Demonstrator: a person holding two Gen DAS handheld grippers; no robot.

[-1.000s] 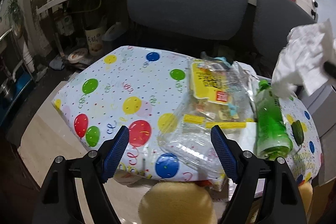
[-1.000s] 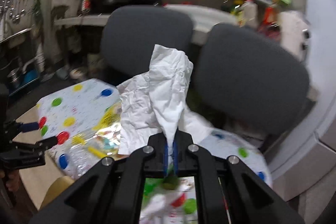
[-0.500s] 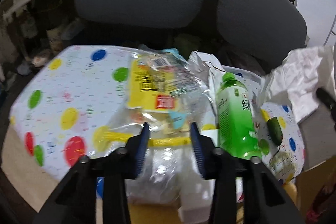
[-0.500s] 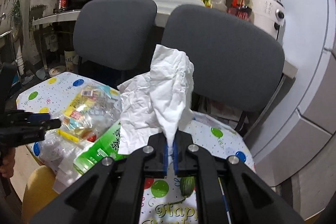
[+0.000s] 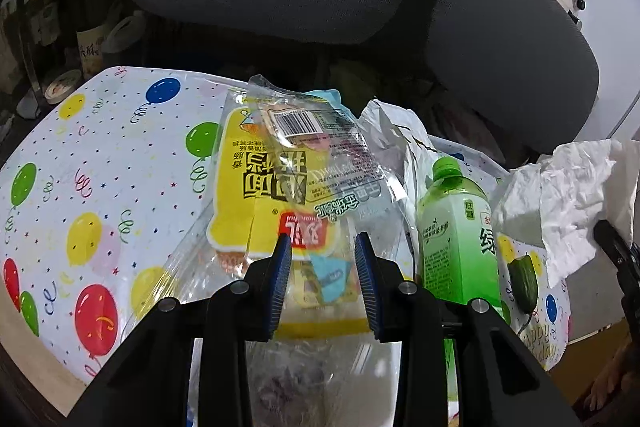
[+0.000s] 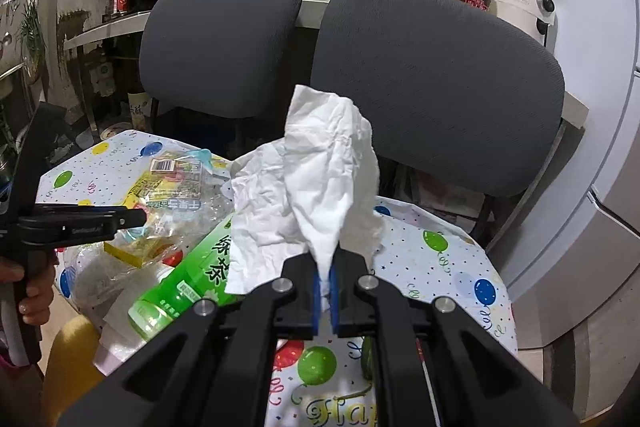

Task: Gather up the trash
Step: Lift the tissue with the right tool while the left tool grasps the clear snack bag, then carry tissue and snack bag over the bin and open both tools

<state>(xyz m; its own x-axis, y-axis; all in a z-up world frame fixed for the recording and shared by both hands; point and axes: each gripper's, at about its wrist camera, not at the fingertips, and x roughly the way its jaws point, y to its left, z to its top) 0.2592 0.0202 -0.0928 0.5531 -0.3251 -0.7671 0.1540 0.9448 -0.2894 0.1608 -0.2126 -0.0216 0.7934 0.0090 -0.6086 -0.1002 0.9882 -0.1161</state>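
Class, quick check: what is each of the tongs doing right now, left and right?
Left tongs: closed on the clear plastic snack wrapper with yellow print; jaws just closed in.
Right tongs: shut on the crumpled white paper tissue.

A crumpled white tissue (image 6: pixel 320 183) is held upright. At its nine o'clock, clear yellow-printed wrappers (image 5: pixel 288 187) are heaped; a green bottle (image 5: pixel 456 235) is laid beside them.

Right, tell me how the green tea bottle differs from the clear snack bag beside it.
The green tea bottle is a rigid, smooth cylinder; the clear snack bag is crumpled, soft film. The bottle is solid green with a green cap; the bag is see-through with yellow print and a barcode. The left gripper has its jaws around the bag's edge, having just been closing; the bottle lies untouched. Both rest on the balloon-print tablecloth.
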